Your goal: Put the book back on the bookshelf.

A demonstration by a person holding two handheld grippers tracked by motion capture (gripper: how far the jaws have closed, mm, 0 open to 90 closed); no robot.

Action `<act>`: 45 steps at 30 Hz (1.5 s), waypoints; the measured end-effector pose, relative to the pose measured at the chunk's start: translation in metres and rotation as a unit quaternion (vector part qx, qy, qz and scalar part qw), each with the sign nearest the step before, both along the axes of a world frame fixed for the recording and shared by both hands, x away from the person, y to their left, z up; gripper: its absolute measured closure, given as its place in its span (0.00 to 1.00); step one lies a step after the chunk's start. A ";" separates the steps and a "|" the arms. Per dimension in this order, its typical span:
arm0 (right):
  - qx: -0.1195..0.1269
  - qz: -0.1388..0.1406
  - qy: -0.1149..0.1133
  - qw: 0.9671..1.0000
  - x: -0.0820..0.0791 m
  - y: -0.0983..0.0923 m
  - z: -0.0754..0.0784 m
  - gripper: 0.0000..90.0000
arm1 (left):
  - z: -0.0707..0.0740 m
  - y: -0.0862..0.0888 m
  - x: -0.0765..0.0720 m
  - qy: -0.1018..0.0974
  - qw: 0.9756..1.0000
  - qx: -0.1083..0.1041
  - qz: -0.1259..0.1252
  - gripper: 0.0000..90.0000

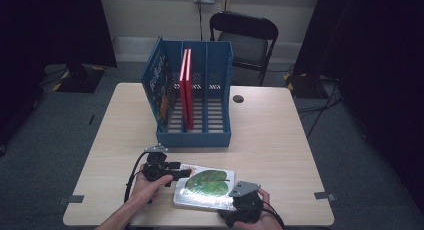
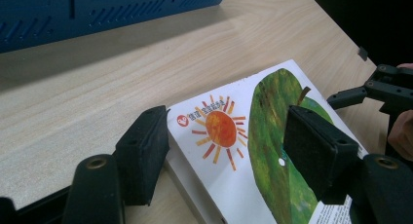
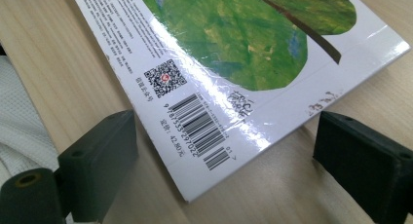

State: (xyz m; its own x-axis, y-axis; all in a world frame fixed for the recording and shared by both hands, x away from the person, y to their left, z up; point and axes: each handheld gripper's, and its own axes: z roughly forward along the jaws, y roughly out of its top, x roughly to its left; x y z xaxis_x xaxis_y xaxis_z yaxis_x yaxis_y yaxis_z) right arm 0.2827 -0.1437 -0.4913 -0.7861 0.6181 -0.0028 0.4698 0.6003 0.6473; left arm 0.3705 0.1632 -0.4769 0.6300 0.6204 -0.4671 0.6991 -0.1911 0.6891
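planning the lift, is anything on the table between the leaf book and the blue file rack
No. In the high view the stretch of table between the leaf book and the blue file rack is bare wood.

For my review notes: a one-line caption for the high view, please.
Left gripper and right gripper bracket opposite ends of a leaf-cover book lying flat on the table before a blue file rack.

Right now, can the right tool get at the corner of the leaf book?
Probably yes: the right tool is open, its jaws either side of the leaf book corner on the table, nothing between.
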 end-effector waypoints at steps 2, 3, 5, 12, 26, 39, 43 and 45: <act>0.001 -0.003 0.000 1.000 0.000 0.000 0.000 0.09 | 0.000 0.001 -0.001 0.002 1.000 -0.004 -0.003 0.37; 0.002 -0.003 -0.001 1.000 0.001 0.000 0.000 0.09 | 0.001 0.001 -0.002 0.001 1.000 -0.001 -0.006 0.37; 0.004 -0.004 0.002 1.000 0.001 0.000 0.000 0.09 | 0.002 0.003 -0.005 0.001 1.000 -0.003 -0.010 0.38; 0.013 -0.008 0.008 1.000 0.003 -0.001 0.000 0.09 | 0.002 0.006 -0.008 0.026 0.997 -0.054 -0.049 0.49; 0.014 -0.008 0.005 1.000 0.003 0.000 0.000 0.09 | -0.008 0.007 0.001 0.023 1.000 0.020 0.006 0.34; 0.020 -0.014 0.006 1.000 0.001 -0.001 0.001 0.11 | -0.007 -0.003 -0.003 0.033 0.999 -0.014 -0.028 0.38; 0.024 -0.016 0.009 1.000 0.002 -0.002 0.001 0.12 | -0.006 -0.012 -0.008 0.034 0.998 -0.017 -0.058 0.40; 0.023 -0.016 0.008 1.000 0.002 -0.001 0.001 0.12 | -0.007 -0.017 -0.009 0.036 0.997 -0.019 -0.067 0.42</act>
State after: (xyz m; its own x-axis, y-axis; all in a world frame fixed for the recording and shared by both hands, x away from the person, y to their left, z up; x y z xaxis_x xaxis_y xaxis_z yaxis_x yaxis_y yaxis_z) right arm 0.2846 -0.1452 -0.4900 -0.7656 0.6422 0.0380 0.4981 0.5545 0.6666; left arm 0.3611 0.1461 -0.4835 0.6705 0.5136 -0.5354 0.7165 -0.2609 0.6469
